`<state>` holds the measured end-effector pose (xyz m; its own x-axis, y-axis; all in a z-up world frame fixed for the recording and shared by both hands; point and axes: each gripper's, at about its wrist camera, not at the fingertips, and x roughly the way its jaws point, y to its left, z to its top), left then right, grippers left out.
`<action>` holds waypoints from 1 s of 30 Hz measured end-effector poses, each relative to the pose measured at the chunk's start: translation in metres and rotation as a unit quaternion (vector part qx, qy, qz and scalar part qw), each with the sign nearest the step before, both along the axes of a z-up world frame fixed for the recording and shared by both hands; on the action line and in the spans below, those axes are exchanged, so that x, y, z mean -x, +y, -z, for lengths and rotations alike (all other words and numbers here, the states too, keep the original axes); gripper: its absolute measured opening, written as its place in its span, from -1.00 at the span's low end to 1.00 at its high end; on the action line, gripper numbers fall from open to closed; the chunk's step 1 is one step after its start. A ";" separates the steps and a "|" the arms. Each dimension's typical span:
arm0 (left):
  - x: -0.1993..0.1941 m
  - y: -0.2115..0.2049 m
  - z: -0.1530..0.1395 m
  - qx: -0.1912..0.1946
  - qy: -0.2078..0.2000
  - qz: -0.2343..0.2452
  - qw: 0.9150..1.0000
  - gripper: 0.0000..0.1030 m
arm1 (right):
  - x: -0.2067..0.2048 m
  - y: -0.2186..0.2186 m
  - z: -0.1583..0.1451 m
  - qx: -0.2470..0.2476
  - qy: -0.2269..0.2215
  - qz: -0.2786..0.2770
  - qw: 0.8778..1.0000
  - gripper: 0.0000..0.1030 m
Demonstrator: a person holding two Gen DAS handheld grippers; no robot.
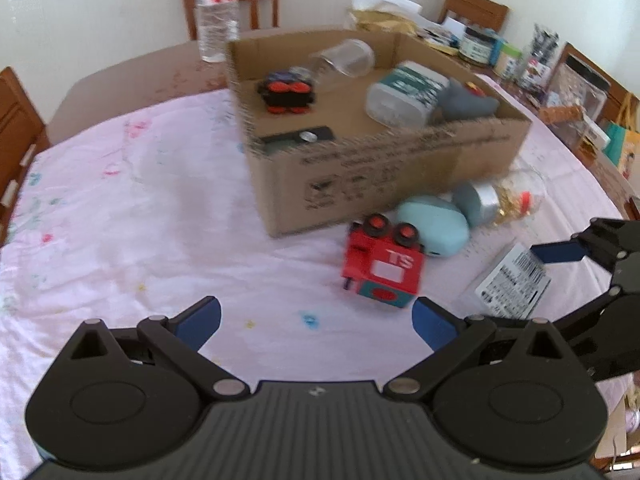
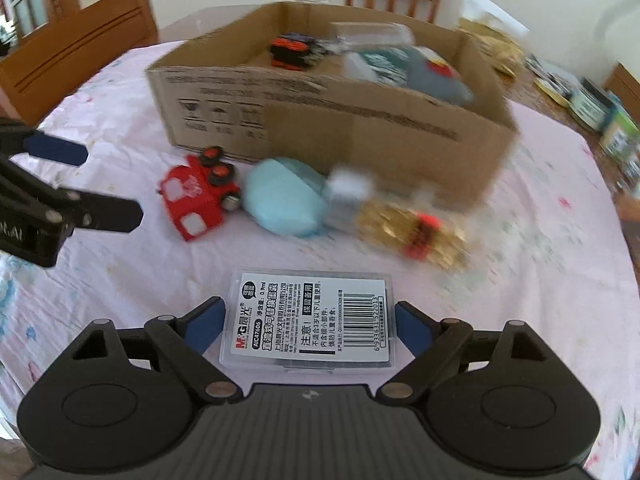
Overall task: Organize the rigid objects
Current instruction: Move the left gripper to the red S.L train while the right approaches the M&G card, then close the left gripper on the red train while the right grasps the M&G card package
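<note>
A clear plastic case (image 2: pixel 308 316) with a barcode label lies flat on the pink cloth, and my right gripper (image 2: pixel 308 312) is shut on its two long sides. My left gripper (image 1: pixel 316 320) hangs open and empty over bare cloth. Just ahead of it, to the right, a red toy truck (image 1: pixel 384 268) lies on its side. Behind the truck rest a light blue pouch (image 1: pixel 434 226) and a toppled jar (image 1: pixel 504 200) with gold contents. The cardboard box (image 1: pixel 380 168) holds a black-and-red toy (image 1: pixel 286 94), a clear jar (image 1: pixel 344 60), a teal-labelled tub (image 1: pixel 404 92) and a grey plush (image 1: pixel 468 100).
A water bottle (image 1: pixel 218 12) stands behind the box on the far table edge. Jars and packets (image 1: pixel 476 44) crowd the far right of the table. Wooden chairs (image 2: pixel 80 52) ring the table. Open cloth lies to the left of the box.
</note>
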<state>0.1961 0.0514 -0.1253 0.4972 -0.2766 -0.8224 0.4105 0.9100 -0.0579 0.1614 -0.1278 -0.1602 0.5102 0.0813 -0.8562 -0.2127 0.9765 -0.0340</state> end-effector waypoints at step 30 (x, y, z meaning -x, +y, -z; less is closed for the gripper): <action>-0.014 -0.050 0.026 -0.024 -0.016 0.091 0.995 0.91 | 0.021 -0.035 0.003 0.005 -0.001 0.047 0.999 1.00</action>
